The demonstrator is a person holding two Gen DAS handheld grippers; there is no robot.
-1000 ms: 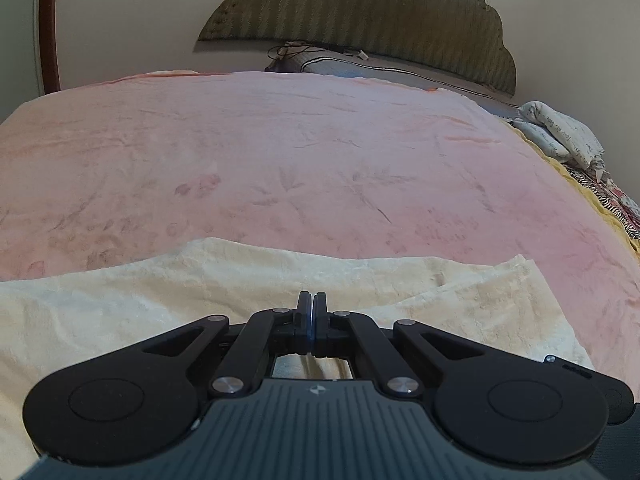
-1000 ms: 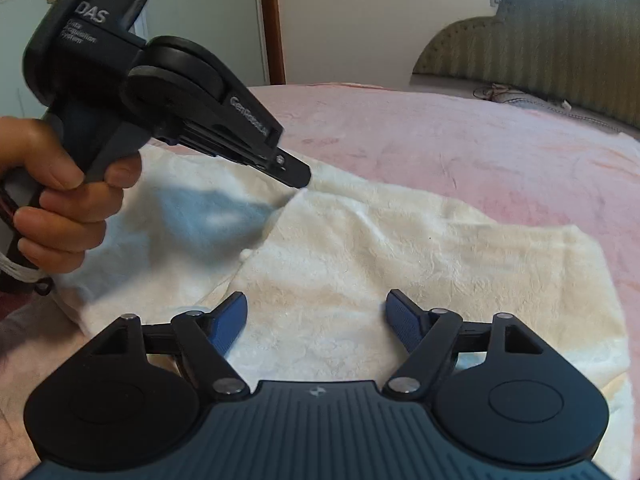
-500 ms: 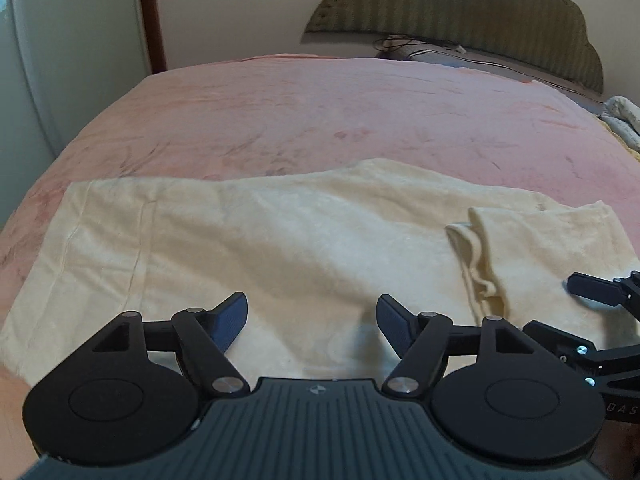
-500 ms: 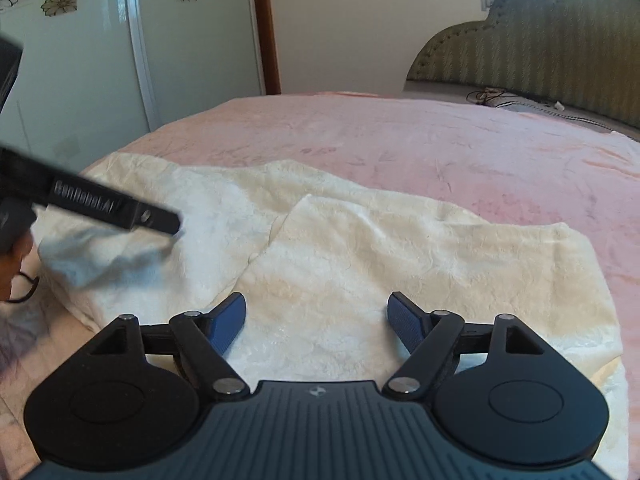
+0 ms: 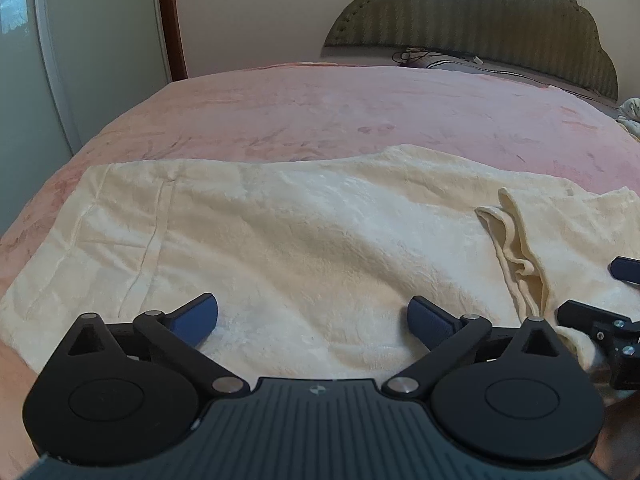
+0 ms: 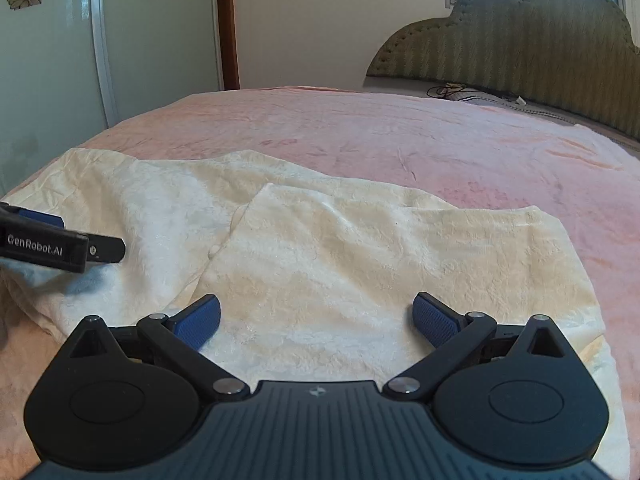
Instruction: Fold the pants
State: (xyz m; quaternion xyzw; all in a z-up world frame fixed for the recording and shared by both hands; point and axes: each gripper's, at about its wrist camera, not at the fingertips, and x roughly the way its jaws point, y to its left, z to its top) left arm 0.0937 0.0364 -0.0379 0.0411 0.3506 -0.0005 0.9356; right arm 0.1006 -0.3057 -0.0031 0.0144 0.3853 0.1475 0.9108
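Cream fleece pants lie flat across the near part of a pink bed. One end is folded over onto the rest, its folded edge showing at the right and as a top layer in the right wrist view. My left gripper is open and empty, low over the pants. My right gripper is open and empty over the folded layer. The right gripper's fingers show at the left view's right edge; the left gripper's fingers show at the right view's left edge.
A padded olive headboard and a pillow with a cable stand at the bed's far end. A glass wardrobe door and a brown door frame are to the left. More bedding lies at the far right.
My left gripper was shut one second ago, then opened and pulled back to the left, showing the whole pants. The right gripper stayed open and barely moved.
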